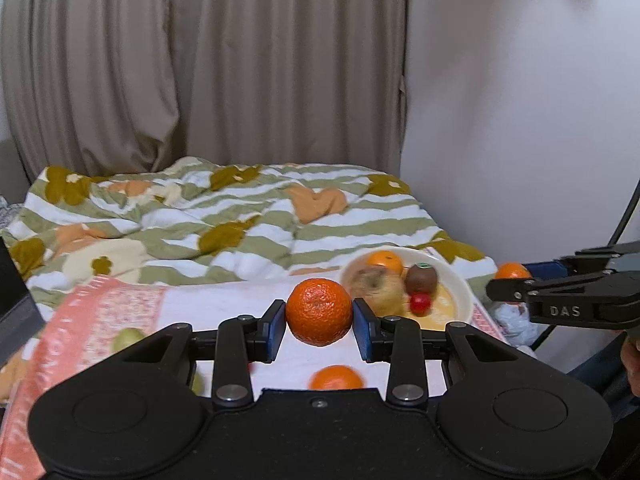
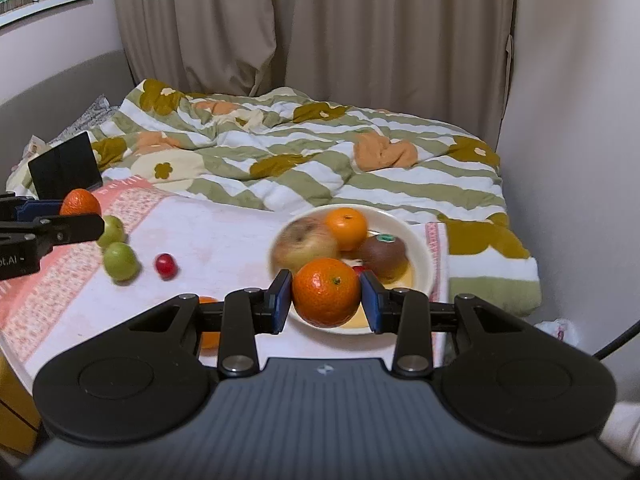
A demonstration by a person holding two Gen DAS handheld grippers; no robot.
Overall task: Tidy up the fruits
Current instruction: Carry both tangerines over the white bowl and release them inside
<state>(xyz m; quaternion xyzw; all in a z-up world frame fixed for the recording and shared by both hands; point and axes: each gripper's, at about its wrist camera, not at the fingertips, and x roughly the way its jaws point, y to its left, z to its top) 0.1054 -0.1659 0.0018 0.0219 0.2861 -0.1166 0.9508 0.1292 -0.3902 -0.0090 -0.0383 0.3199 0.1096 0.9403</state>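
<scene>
My left gripper [image 1: 319,314] is shut on a mandarin [image 1: 319,311], held above the towel left of the bowl. It also shows at the left edge of the right wrist view [image 2: 76,216]. My right gripper [image 2: 326,300] is shut on another mandarin [image 2: 326,292], held over the near rim of the cream bowl [image 2: 420,248]. The bowl [image 1: 460,284] holds an apple [image 2: 306,242], an orange [image 2: 346,226], a kiwi [image 2: 382,256] and a small red fruit [image 1: 421,303]. Two green fruits [image 2: 120,260], a red one [image 2: 165,265] and a mandarin [image 1: 336,378] lie on the towel.
The pink and white towel [image 2: 224,240] covers a small table in front of a bed with a striped floral duvet [image 2: 320,152]. A dark tablet [image 2: 66,170] stands at the far left. Curtains and a wall are behind.
</scene>
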